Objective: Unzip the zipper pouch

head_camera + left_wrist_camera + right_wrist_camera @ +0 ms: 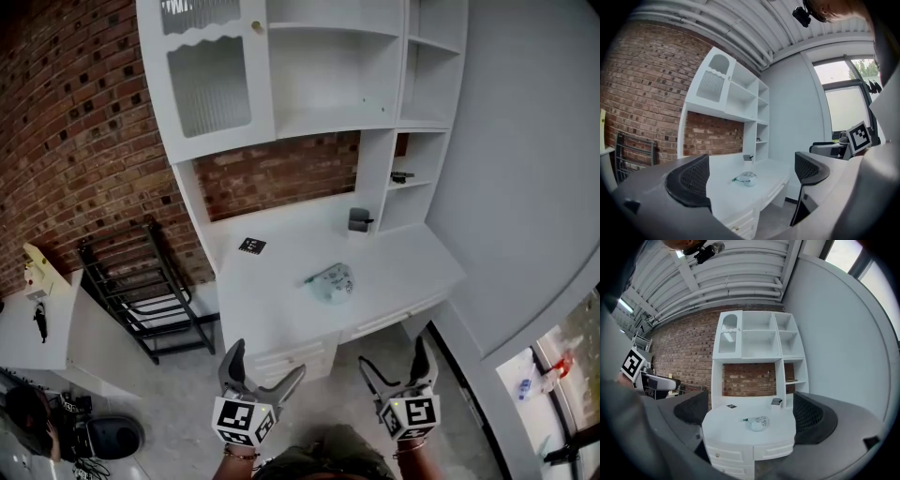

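A small pale zipper pouch with a printed pattern lies near the middle of the white desk. It also shows in the left gripper view as the pouch and in the right gripper view as the pouch. My left gripper and right gripper hang side by side in front of the desk, well short of the pouch. Both stand open with nothing between the jaws.
A dark small holder and a black marker tag sit at the back of the desk. White shelves rise above it. A black metal rack stands left of the desk, against the brick wall. Drawers face me.
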Demonstrator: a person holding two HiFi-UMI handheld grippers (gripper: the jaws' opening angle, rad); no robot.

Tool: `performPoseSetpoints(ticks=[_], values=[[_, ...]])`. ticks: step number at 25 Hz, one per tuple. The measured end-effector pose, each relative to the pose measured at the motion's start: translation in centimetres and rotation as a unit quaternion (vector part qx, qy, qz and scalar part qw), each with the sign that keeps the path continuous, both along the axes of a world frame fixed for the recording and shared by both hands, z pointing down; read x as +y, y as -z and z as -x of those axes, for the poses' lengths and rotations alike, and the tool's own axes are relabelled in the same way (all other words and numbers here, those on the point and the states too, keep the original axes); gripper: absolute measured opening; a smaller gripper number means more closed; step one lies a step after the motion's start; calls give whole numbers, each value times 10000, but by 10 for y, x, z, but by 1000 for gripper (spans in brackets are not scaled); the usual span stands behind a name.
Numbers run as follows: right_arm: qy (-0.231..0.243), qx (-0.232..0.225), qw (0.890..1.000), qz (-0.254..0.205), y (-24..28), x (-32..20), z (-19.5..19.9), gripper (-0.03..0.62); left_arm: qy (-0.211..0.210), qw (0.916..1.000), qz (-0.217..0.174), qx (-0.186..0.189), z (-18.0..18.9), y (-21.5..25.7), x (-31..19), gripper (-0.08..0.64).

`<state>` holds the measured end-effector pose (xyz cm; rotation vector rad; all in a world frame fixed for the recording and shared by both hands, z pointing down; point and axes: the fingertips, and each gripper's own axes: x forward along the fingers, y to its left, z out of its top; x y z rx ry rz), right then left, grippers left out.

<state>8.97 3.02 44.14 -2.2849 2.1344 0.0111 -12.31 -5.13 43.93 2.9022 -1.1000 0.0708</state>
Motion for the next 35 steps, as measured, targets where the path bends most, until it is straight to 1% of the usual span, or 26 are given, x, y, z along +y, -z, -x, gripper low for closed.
performPoseSetpoints(ticks=[9,14,22,28,35], values=[[123,43,9999,99,-4,-29,-18,561,204,9997,115,88,-11,-6,-23,568],[200,176,9996,124,-4,-66,-40,561,367,9992,127,85,-27,-9,-52,568],[431,156,9986,252,-12,-128,-72,561,526,9985,171,0,-58,-15,-101,568],[835,28,9947,602,-40,-186,-92,561,497,9984,266,-54,-83,-33,-127,566],[1053,-149,9890,1031,-88,-267,-117,556,574,9964,622,1,-100,-73,-161,566]])
